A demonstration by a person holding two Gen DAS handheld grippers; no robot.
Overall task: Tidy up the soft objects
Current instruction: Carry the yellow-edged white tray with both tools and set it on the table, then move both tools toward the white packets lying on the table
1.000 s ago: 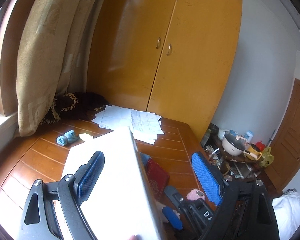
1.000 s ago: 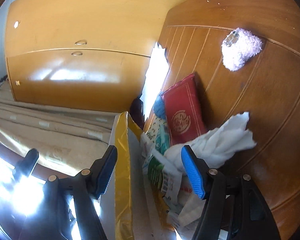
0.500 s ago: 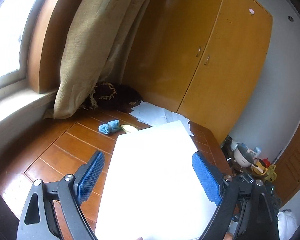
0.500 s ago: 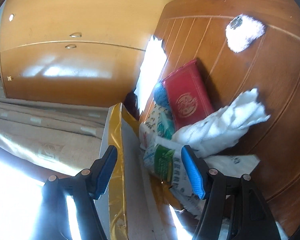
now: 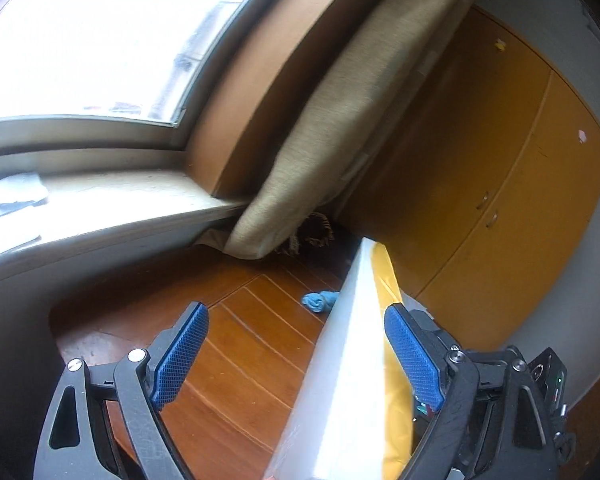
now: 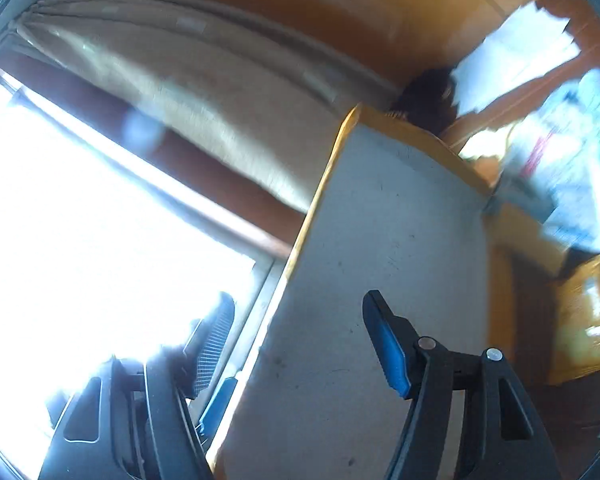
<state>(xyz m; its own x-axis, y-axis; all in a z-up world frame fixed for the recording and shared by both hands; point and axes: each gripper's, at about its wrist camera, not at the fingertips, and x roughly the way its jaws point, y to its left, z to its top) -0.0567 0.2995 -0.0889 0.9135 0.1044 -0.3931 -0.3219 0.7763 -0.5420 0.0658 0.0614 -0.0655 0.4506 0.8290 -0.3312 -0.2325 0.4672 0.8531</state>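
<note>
Both tongs — left (image 5: 294, 354), right (image 6: 300, 344) — gape wide around the box flap (image 5: 348, 380).

Bright window (image 5: 80, 40), curtain (image 5: 340, 120), wardrobe (image 5: 500, 200).

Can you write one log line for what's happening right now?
left gripper: open | right gripper: open | box: tilted between both | blue cloth: on table

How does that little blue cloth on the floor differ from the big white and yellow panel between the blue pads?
The blue cloth is small and crumpled; the panel is large, flat and stiff-looking. The cloth lies on the wooden floor; the panel stands tilted on edge. The cloth is one colour; the panel is white with a yellow side.
</note>
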